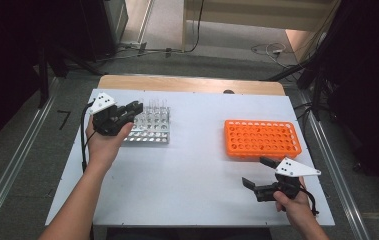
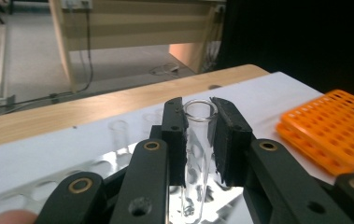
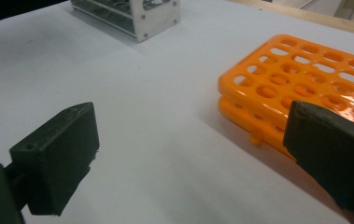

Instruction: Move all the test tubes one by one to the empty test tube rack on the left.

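One glass tube [image 2: 198, 140] sits clamped in the left hand-held gripper [image 2: 198, 122] above the metal rack [image 1: 151, 126] near the bench's [image 1: 187, 170] far left corner. Judged from this, the transfer is barely begun: the orange rack [image 1: 262, 138] toward the right edge looks empty. Beside it, the right hand-held gripper [image 1: 261, 173] gapes wide, holding nothing. No labels or writing are legible.

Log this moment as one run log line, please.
left gripper: shut on glass test tube over metal rack | right gripper: open, empty, beside orange rack
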Demonstrator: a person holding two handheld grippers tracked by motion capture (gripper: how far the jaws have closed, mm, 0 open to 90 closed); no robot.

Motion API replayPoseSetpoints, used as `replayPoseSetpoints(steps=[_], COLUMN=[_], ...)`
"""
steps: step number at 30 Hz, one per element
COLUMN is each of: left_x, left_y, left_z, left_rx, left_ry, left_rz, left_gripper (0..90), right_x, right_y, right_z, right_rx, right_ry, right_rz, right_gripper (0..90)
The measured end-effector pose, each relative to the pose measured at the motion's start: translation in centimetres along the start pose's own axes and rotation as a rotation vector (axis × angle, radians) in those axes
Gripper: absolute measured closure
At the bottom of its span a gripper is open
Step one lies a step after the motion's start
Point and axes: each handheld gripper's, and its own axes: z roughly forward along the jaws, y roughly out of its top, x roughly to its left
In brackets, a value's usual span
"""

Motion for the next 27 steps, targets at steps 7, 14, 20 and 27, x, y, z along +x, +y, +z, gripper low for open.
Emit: replayPoseSetpoints(steps=[7,14,20,27], left_x=[2.2,3.2,3.7,3.9], left_y=[0.7,1.2,0.5,-0.3], left_z=[1.7,3.7,5.1,6.2], left_rx=[-0.012,0.006,0.032,0.091], left_ry=[0.098,0.154,0.178,0.197], left_rz=[-0.009,0.005,-0.002,-0.004], left_gripper=[75.9,75.8,75.8,75.7], right_x=[-1.1,-1.1,-1.2,-1.3], right_y=[-0.4,-0.4,-0.4,-0.4], right_z=[-0.9,-0.9,-1.1,-1.2], right_rx=[-0.021,-0.021,-0.029,-0.033], right_ry=[-0.02,-0.016,-0.017,-0.014], right_rz=[0.024,0.024,0.023,0.022], right_gripper=[2.3,2.4,2.4,2.4])
